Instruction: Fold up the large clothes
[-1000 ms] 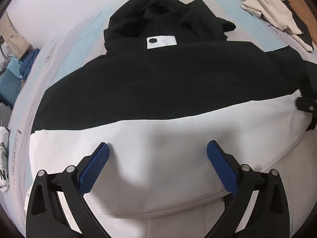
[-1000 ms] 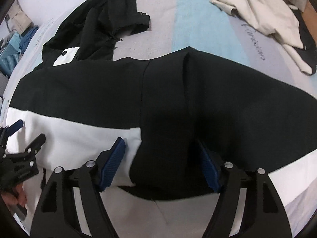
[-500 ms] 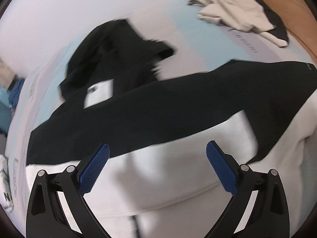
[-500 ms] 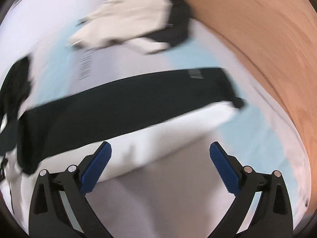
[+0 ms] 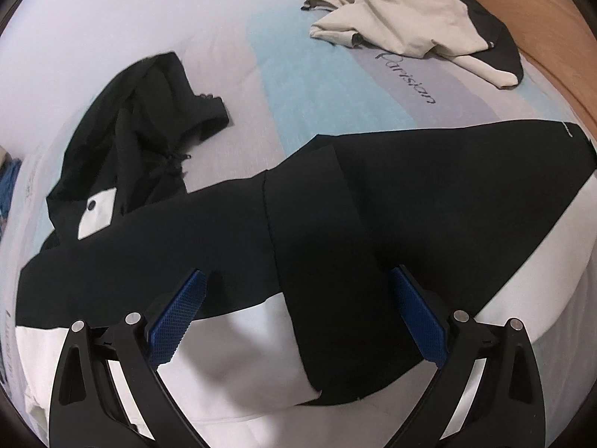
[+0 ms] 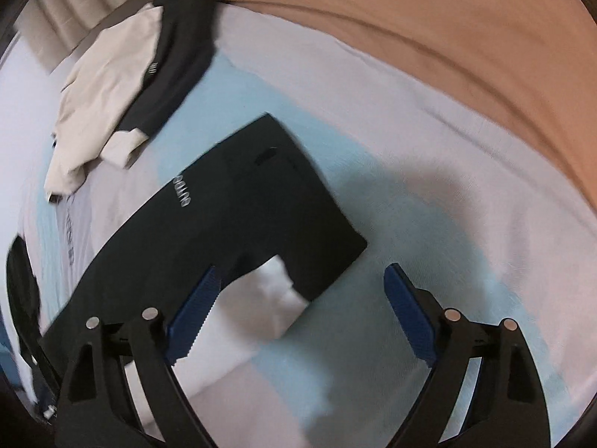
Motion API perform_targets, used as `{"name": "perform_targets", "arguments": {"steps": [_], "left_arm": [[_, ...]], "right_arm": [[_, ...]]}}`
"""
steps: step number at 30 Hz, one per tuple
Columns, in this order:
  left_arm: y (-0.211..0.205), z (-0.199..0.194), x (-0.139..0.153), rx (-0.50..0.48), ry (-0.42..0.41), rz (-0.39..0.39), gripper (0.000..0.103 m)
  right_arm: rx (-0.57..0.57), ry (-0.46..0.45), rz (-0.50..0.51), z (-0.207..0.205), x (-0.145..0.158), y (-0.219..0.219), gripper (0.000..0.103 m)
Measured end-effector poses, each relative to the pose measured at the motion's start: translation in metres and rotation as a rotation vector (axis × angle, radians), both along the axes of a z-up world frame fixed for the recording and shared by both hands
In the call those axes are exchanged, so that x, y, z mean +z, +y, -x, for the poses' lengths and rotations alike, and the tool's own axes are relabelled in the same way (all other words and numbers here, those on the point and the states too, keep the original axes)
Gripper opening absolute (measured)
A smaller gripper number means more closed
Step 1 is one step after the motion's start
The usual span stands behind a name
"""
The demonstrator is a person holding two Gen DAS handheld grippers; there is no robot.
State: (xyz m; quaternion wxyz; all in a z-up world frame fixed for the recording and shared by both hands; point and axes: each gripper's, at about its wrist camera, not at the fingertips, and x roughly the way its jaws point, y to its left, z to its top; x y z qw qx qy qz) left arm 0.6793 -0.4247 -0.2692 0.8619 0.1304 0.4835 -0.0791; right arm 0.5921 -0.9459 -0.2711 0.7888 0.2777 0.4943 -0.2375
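Jacket [image 5: 373, 201]: smooth black-and-white fabric, spread flat on bed [image 5: 317, 86], one sleeve folded across body. Left gripper [image 5: 298, 310]: jaws spread wide above it, empty. Right gripper [image 6: 300, 298]: jaws wide (just narrowing slightly), nothing pinched, over cuff [image 6: 298, 216].

Open tool [image 6: 298, 313] above black-white sleeve [image 6: 238, 216]

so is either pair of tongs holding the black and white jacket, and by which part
Nothing is held. The left tongs and right tongs both stand open above the jacket, pads clear of the fabric.
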Motion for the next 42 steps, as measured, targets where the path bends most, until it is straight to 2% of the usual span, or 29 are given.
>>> {"name": "perform_targets", "arguments": {"steps": [3,5,6,9,11,20,24,26,34,42], "left_arm": [[0.001,-0.004,-0.006,0.01,0.023,0.0,0.096],[0.001,-0.003,-0.008,0.007,0.022,-0.006,0.096],[0.001,-0.003,-0.01,0.006,0.026,-0.009,0.096],[0.002,-0.004,-0.013,0.006,0.032,-0.012,0.096],[0.001,-0.004,-0.014,0.007,0.033,-0.009,0.096],[0.003,-0.007,-0.013,0.0,0.032,-0.015,0.096],[0.002,-0.008,-0.013,0.011,0.033,-0.011,0.096],[0.002,-0.008,-0.013,0.013,0.034,-0.009,0.096],[0.007,-0.003,-0.002,-0.001,0.009,-0.002,0.096],[0.036,0.006,0.026,0.015,-0.051,0.023,0.097]], "right_arm": [[-0.001,0.001,-0.011,-0.005,-0.006,-0.005,0.083],[-0.024,-0.011,-0.021,-0.007,-0.006,-0.008,0.069],[-0.037,-0.01,-0.022,-0.009,-0.005,-0.008,0.058],[-0.07,-0.029,-0.051,-0.008,-0.001,-0.015,0.052],[-0.057,-0.01,-0.049,-0.006,-0.003,-0.018,0.048],[-0.001,0.007,0.066,-0.004,0.019,-0.003,0.025],[0.027,-0.009,0.077,-0.005,0.03,0.007,0.016],[0.053,-0.008,0.092,-0.007,0.035,0.015,0.008],[0.139,-0.069,0.137,-0.002,0.066,0.063,0.006],[0.299,-0.164,0.231,-0.003,0.118,0.15,0.006]]}}
